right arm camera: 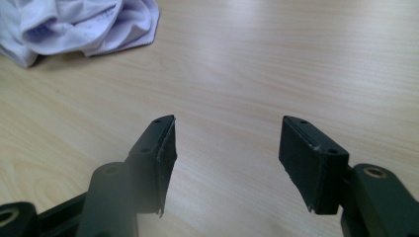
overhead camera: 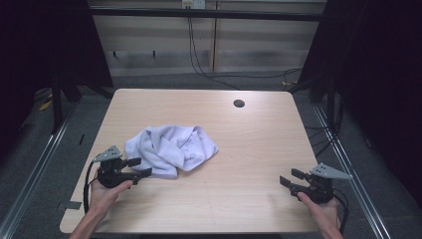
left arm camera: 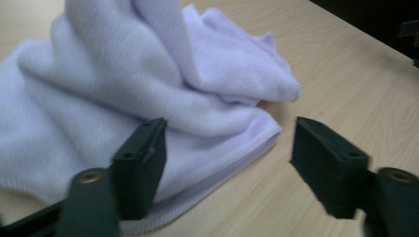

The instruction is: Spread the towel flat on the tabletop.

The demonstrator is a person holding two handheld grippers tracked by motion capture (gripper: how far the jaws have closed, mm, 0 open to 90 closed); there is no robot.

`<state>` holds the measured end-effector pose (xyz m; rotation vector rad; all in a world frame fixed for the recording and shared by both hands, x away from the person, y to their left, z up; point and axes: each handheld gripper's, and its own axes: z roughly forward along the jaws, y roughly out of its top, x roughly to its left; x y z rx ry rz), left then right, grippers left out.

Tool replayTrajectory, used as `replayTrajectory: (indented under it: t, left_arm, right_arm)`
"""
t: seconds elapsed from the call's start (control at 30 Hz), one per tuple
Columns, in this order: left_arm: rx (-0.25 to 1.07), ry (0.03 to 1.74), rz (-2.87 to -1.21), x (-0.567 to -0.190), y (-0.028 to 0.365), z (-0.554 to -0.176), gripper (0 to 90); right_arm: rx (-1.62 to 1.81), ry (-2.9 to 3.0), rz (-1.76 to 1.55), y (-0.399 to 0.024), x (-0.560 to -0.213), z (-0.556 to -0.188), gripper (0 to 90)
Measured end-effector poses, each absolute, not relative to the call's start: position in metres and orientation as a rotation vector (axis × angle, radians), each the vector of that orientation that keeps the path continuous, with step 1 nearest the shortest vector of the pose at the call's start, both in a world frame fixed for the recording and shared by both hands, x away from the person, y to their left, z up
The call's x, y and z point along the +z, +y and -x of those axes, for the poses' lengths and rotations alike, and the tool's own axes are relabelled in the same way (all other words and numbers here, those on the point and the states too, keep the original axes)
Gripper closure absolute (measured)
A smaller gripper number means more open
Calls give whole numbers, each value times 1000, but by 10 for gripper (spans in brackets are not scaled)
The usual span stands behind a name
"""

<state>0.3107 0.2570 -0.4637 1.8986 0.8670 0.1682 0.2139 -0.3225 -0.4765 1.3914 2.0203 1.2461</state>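
At the worktop (overhead camera: 239,149) we hold the left hand-held gripper (left arm camera: 227,148) released beside the crumpled cloth (overhead camera: 171,148), likely lining up a grasp; the right hand-held gripper (right arm camera: 225,148), likewise released, waits well apart.

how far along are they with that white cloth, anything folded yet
Nothing looks done: the white cloth lies crumpled in a heap on the table. In hand: the left gripper is open right at the cloth's near edge, holding nothing. The right gripper is open over bare wood, well away from the cloth. Left: grasping, spreading and any folding, if that is the job.
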Motion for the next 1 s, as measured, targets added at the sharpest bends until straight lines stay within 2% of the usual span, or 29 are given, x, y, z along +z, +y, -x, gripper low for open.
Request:
replayTrajectory:
  t: [0.2,0.33,0.43,0.5,0.53,0.57,0.7,0.8,0.83,1.0]
  left_arm:
    - [215,906,-1923,-448,258,-331,325]
    - [209,917,-1898,-445,264,-349,356]
    - [198,967,-1896,-456,263,-368,309]
    - [164,993,-1911,-467,261,-377,337]
    - [166,1003,-1971,-481,258,-382,367]
    - [166,1003,-1971,-481,258,-382,398]
    - [151,987,-2004,-490,253,-384,399]
    - [141,976,-2014,-495,250,-385,388]
    - [147,962,-2015,-497,248,-385,350]
    - [149,1004,-2051,-494,241,-383,339]
  right_arm:
    - [1252,2058,-1409,-326,-481,-218,398]
    - [1248,2047,-1416,-327,-481,-222,392]
    - [1249,2061,-1430,-327,-484,-225,363]
    - [1249,2074,-1424,-326,-484,-225,358]
    - [1237,2077,-1429,-326,-484,-225,355]
    - [1237,2077,-1429,-326,-484,-225,355]
    - [1215,2090,-1441,-327,-484,-222,345]
    - [1210,2095,-1440,-327,-485,-219,345]
    - [1211,2095,-1439,-327,-484,-218,345]
    - [1219,2103,-1427,-325,-483,-217,344]
